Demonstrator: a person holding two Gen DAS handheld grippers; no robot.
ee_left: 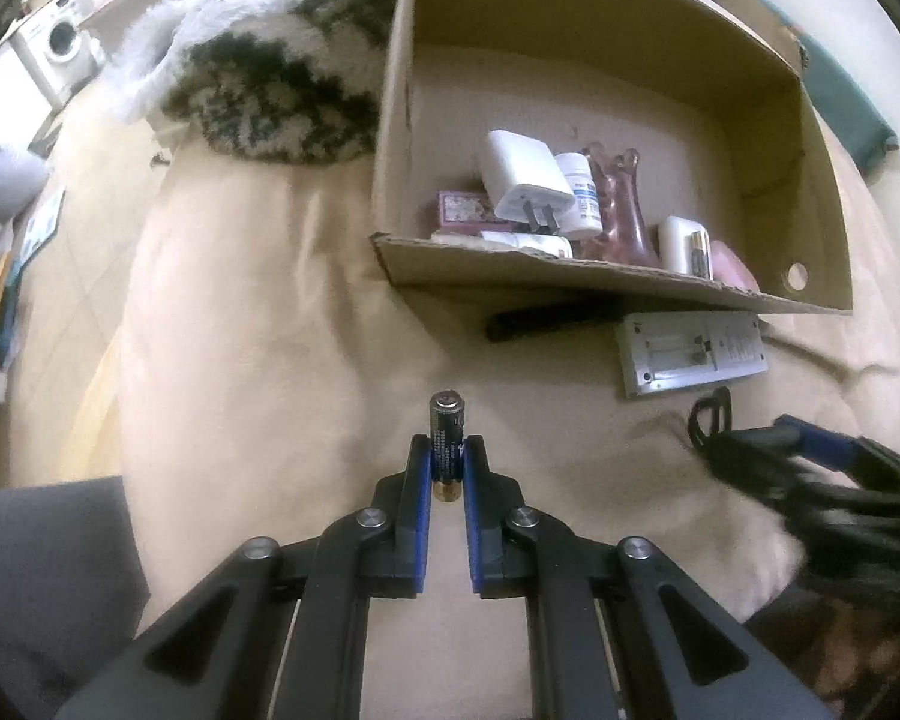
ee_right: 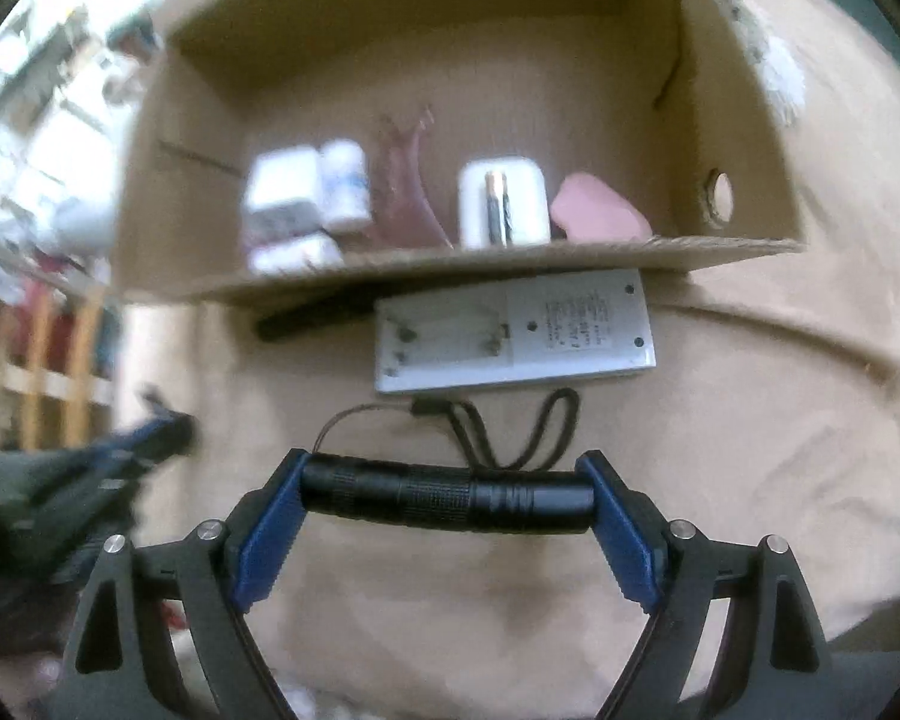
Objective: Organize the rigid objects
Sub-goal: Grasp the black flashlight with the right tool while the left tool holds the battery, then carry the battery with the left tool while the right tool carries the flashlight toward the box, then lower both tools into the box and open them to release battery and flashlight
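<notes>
Battery (ee_left: 447, 441), beige blanket (ee_left: 258, 312), possibly bedroom

Left hand-held gripper (ee_left: 447, 462) narrowly clamped; right hand-held gripper (ee_right: 447, 495) widely spread, gripping.

Soft, dim indoor light, warm on the beige cover. The left wrist view is fairly crisp, though the right hand-held gripper (ee_left: 810, 468) at four o'clock smears. The right wrist view is blurred — worst at nine o'clock. The cardboard box (ee_left: 570, 282) shadows underneath — fisheye edges bend and darken.
</notes>
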